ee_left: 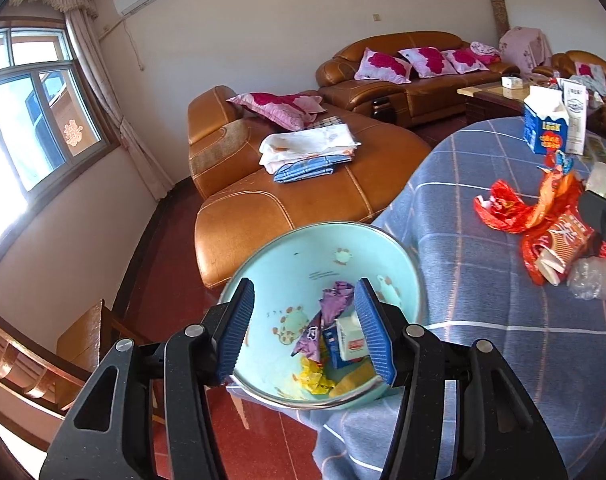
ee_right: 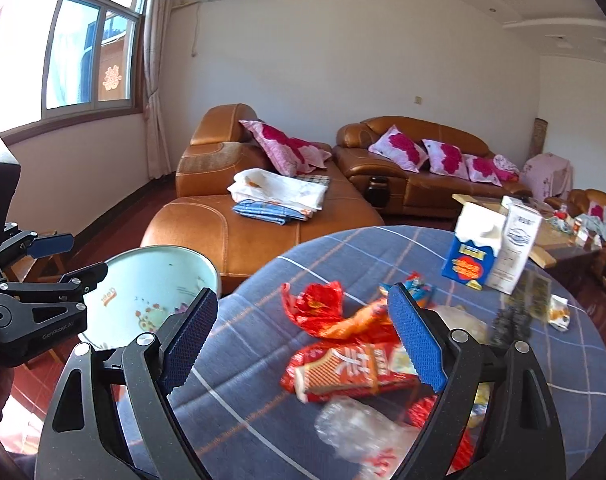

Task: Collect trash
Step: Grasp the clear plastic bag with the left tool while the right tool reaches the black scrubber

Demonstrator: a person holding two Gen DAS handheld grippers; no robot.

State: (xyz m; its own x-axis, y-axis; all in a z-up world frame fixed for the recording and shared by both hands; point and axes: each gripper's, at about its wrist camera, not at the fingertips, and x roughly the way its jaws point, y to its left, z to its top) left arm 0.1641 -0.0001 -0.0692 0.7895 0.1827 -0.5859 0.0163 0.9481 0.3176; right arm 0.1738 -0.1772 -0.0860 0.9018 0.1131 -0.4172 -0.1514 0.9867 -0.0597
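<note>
A light-blue bin [ee_left: 303, 256] stands beside the round table's edge. It holds a purple wrapper [ee_left: 331, 312], a small carton [ee_left: 349, 344] and a yellow wrapper [ee_left: 315, 376]. My left gripper [ee_left: 305, 282] hovers over the bin, open, with nothing between its pads; it also shows in the right wrist view as the left gripper [ee_right: 89, 255] above the bin [ee_right: 163, 247]. My right gripper [ee_right: 302, 290] is open above the table, holding nothing. Below and ahead of it lie a red snack packet [ee_right: 343, 368], a crumpled red wrapper [ee_right: 319, 308] and clear plastic [ee_right: 355, 428].
The table wears a blue checked cloth [ee_right: 263, 420]. A blue-and-white carton [ee_right: 487, 248] stands at its far side, with small packets to the right. A brown leather sofa [ee_right: 231, 232] with folded cloths is behind the bin. A wooden chair [ee_left: 87, 336] stands lower left.
</note>
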